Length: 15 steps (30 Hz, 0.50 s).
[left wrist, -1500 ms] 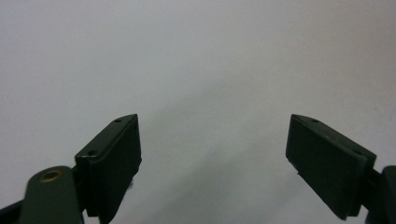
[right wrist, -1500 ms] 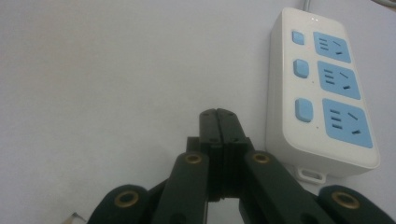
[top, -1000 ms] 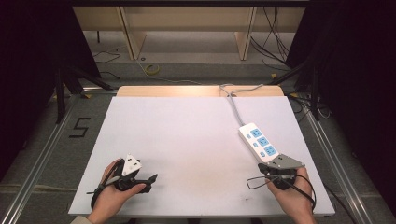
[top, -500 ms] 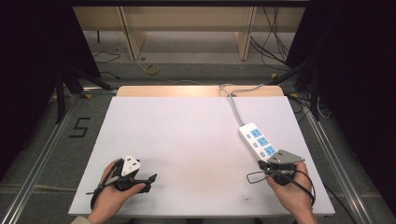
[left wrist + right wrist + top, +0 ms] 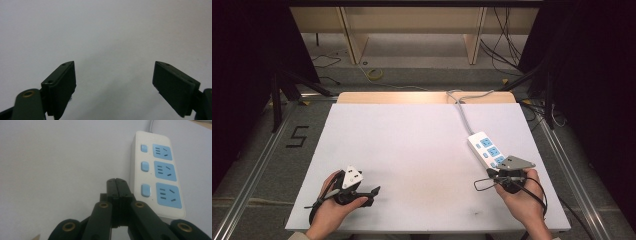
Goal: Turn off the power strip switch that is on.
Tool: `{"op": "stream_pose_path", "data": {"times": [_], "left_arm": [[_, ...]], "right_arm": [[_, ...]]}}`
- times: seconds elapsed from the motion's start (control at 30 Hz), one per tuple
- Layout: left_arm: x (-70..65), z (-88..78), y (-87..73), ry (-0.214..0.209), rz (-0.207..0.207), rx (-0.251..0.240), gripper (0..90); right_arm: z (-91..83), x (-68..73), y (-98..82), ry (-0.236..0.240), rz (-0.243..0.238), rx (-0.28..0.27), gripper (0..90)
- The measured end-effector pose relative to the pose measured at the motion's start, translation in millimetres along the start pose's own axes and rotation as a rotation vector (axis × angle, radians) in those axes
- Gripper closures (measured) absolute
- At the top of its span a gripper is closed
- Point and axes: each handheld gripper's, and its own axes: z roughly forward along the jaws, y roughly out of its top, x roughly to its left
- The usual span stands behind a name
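1. The left tool (image 5: 362, 192) lies low over the white surface (image 5: 412, 150) near its near-left corner, held in the person's left hand (image 5: 332, 210). In the left gripper view its two black jaws stand wide apart with nothing between them — just bare white surface ahead.

2. The middle of the surface is bare from the near edge to the far edge, where a strip of pale wood (image 5: 412, 97) shows beyond the white sheet.

3. The power strip (image 5: 488, 150) lies on the right half of the surface, closer to the right edge than to the middle, running at a slant from far-left to near-right. It is white with three blue sockets and a small blue switch beside each, seen plainly in the right gripper view (image 5: 156, 172). Its grey cable (image 5: 460, 107) leads off over the far edge.

4. The right tool (image 5: 499, 175) sits near the near-right corner in the person's right hand (image 5: 519, 197). Its jaws are pressed together, gripping nothing — their tip is just beside the near end of the power strip, on its switch side.
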Motion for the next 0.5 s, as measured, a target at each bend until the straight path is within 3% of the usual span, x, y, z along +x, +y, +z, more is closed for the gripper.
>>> {"op": "stream_pose_path", "data": {"times": [0.5], "left_arm": [[0.4, -1.9, -2.1, 0.009, -0.007, 0.003, 19.4]], "right_arm": [[2.3, -5.9, 12.0, -0.010, 0.007, 0.011, 90.0]]}}
